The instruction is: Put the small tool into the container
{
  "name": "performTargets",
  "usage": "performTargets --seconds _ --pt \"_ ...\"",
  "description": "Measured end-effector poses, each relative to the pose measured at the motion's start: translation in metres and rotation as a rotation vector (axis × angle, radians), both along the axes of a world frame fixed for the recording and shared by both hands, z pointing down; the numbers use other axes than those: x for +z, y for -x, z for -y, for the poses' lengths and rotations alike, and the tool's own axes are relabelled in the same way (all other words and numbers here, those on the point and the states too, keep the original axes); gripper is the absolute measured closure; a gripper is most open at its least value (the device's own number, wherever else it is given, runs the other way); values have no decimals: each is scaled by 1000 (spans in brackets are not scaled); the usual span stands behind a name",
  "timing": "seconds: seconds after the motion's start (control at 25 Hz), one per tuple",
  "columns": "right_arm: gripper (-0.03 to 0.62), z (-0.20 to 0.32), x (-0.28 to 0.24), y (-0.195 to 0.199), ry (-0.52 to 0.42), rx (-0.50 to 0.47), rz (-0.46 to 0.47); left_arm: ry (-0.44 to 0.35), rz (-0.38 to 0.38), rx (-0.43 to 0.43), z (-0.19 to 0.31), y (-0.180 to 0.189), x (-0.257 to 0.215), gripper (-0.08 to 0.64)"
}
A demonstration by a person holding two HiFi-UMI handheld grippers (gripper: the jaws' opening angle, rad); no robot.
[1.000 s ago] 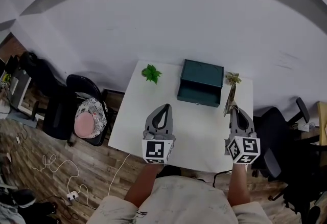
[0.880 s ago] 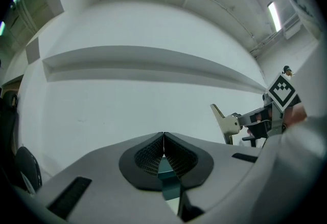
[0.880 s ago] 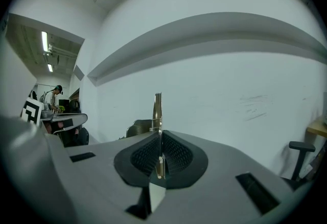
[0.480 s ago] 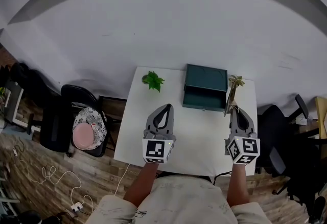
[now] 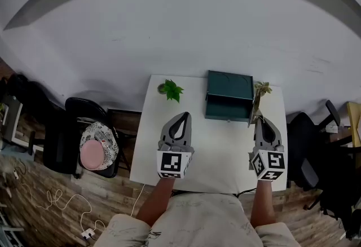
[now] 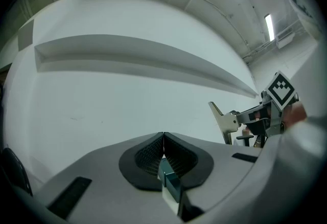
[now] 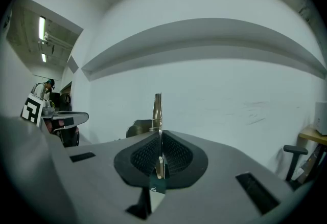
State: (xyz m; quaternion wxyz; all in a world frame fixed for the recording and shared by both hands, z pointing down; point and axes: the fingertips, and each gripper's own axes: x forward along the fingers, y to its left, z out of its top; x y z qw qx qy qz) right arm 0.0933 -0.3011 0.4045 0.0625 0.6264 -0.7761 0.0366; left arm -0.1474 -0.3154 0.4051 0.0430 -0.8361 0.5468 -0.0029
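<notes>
Two plants [image 5: 171, 90], one container [image 5: 228, 95], one tool [image 5: 254, 110]

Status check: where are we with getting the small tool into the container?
Done: the small metal scraper is picked up, clamped in the right tool, its blade sticking out past the jaws. In hand: it hangs above the white table, short of the dark green container. Left to do: carry it over the container, lower it in and release. The left tool is shut and empty.
</notes>
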Motion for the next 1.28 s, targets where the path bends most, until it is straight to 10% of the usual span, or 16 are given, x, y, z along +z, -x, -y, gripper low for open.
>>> performTargets --seconds 1.28 --pt "577 34 21 -18 20 -1 -44 31 26 28 29 -18 20 554"
